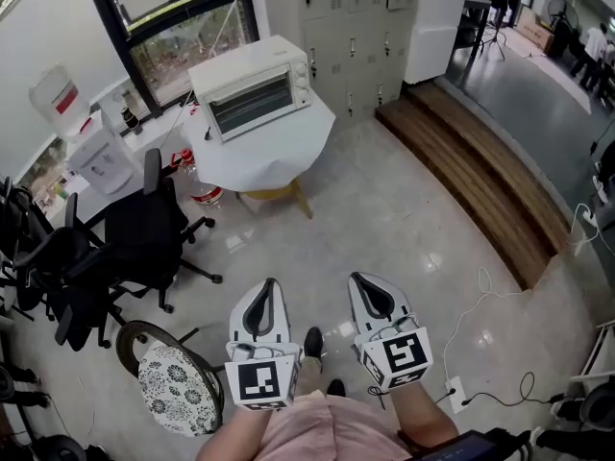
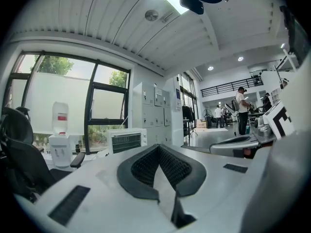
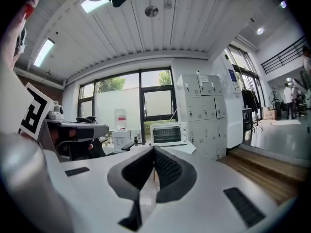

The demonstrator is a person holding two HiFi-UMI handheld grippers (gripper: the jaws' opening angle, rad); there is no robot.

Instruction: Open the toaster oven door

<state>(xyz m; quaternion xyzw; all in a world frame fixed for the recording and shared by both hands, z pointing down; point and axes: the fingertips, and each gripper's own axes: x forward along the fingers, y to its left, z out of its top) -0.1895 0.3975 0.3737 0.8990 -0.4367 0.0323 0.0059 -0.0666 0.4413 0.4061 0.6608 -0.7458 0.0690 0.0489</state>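
Both claws are low in the head view, side by side above the pale floor [image 1: 384,209] and well apart from the target. The left gripper [image 1: 270,285] has its jaws pressed together, dark pads meeting at the tip with nothing between them. Its own view shows the same, the two pads touching in a point. Same story for the right gripper [image 1: 356,279]: jaws together and empty, the ribbed pads touching at the front.

Up at 11 o'clock from the grippers sits the white toaster oven [image 1: 252,86] on a white-covered table [image 1: 288,157]. Its glass door [image 1: 252,105] is flat against the front, closed. From the left gripper view the oven [image 2: 125,140] shows just left of the jaw tips, far off. In the right gripper view it [image 3: 167,133] stands just above and right of them.

At 9 o'clock, black office chairs [image 1: 144,229] crowd the left side. A water dispenser [image 1: 101,157] stands by the window at 10 o'clock. A stool [image 1: 178,387] with a patterned cushion sits just beside the left gripper, at 8 o'clock. Grey lockers [image 1: 351,27] rise at 12 o'clock behind the table, and a wooden step [image 1: 480,181] runs off at 2 o'clock.
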